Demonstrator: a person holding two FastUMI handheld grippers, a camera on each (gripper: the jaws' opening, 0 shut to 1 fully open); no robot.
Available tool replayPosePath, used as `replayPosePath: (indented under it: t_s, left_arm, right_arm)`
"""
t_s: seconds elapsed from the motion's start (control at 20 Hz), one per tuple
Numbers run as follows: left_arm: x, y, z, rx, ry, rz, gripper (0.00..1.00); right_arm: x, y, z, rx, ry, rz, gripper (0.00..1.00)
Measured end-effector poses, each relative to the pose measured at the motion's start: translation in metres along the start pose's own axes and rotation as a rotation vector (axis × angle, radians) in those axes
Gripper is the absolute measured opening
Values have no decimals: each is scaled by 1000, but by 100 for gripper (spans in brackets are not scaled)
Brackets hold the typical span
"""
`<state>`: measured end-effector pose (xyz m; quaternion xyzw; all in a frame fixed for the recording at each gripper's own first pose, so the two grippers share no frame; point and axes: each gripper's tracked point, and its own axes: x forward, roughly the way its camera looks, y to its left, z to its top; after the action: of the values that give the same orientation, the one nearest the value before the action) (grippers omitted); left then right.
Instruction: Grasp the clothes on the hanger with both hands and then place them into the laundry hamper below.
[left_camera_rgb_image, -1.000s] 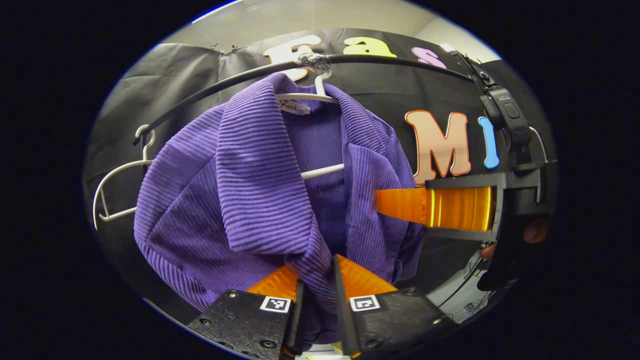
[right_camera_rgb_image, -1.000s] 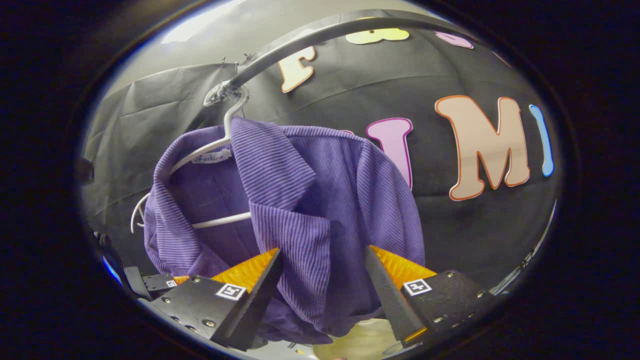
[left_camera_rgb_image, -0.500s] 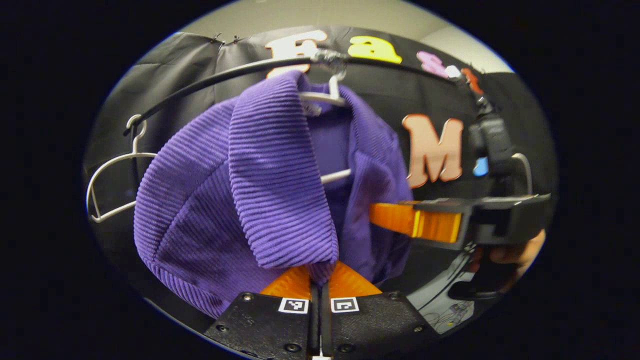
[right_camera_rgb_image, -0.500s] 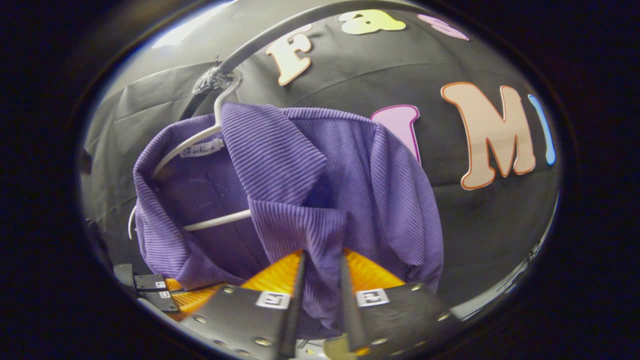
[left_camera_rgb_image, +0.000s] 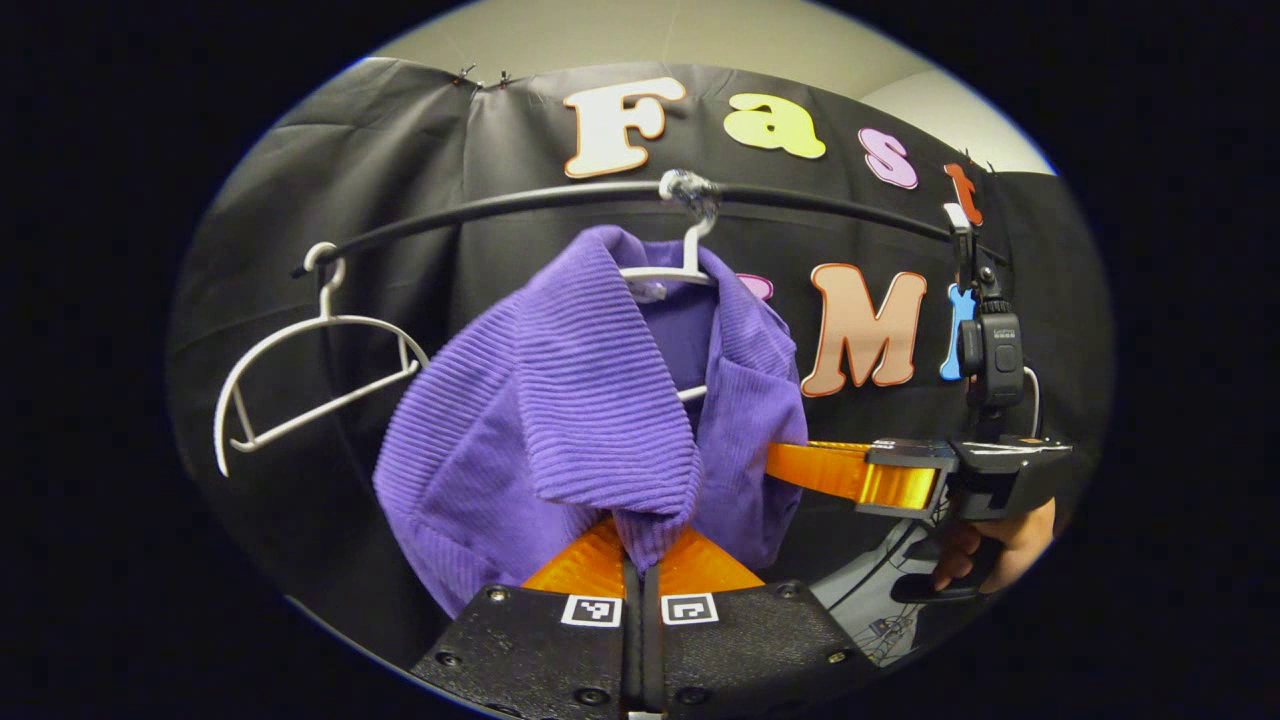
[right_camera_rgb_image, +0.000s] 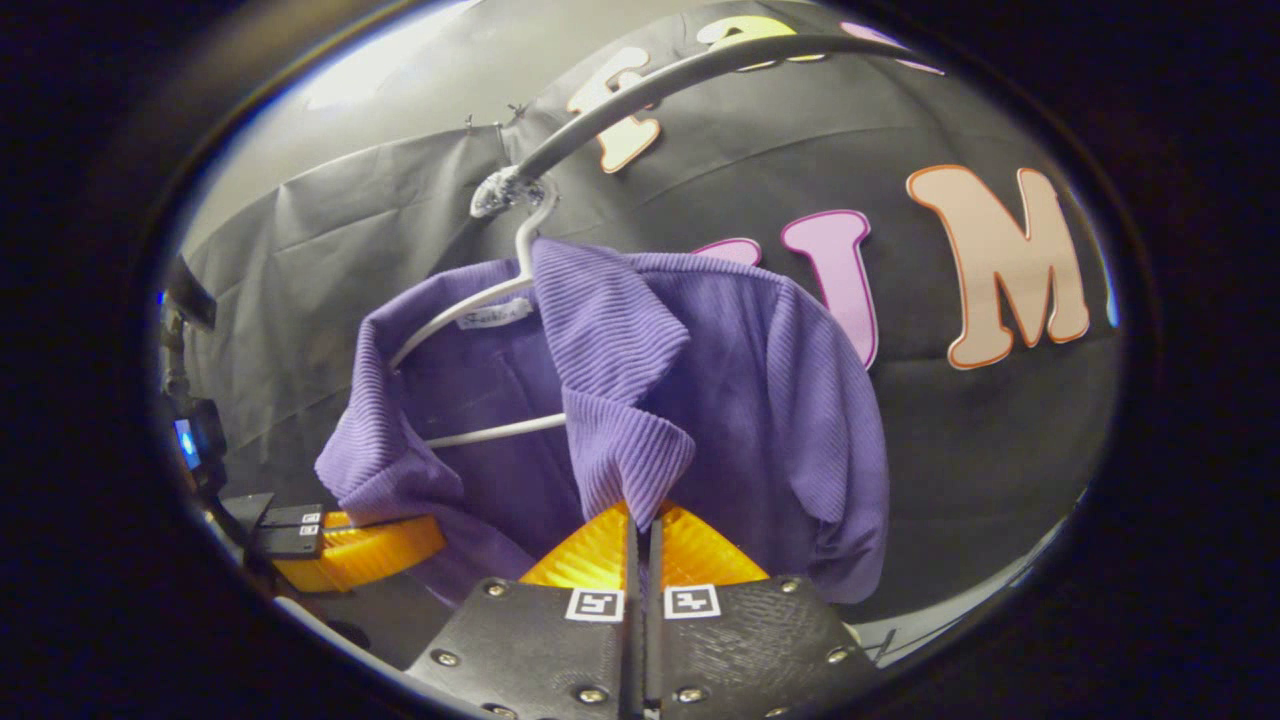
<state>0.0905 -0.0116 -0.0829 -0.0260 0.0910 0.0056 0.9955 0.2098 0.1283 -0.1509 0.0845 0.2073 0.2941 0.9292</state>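
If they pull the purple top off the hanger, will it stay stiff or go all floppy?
Probably floppy: the top already folds and droops around the hanger. It looks like soft ribbed knit, so likely light and not slippery. With both grippers' jaws pinching its collar flaps, the rest will likely sag between them.

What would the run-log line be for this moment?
phase: grasp | left gripper: shut on purple garment | right gripper: shut on purple garment | white hanger: on rail

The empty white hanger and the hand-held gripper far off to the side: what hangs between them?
In the left gripper view, the purple garment hangs between the empty hanger and that hand-held gripper.
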Motion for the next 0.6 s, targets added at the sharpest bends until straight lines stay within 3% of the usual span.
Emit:
replayPosePath:
  t_s: [0.1, 0.15, 0.35, 0.6]
  left_arm:
    - [-21, 6, 7, -11, -20, 20, 1]
    - [-30, 10, 10, -17, -34, 36, 0]
    - [-64, 58, 28, 19, -66, 190, 0]
    - [-79, 113, 67, 56, -100, 320, 1]
  right_arm:
    - [-7, -2, 3, -39, 4, 7, 5]
    - [-10, -3, 6, -54, 5, 12, 1]
    - [-16, -16, 26, -101, -48, -16, 1]
    - [-18, -1, 51, -162, -95, 48, 1]
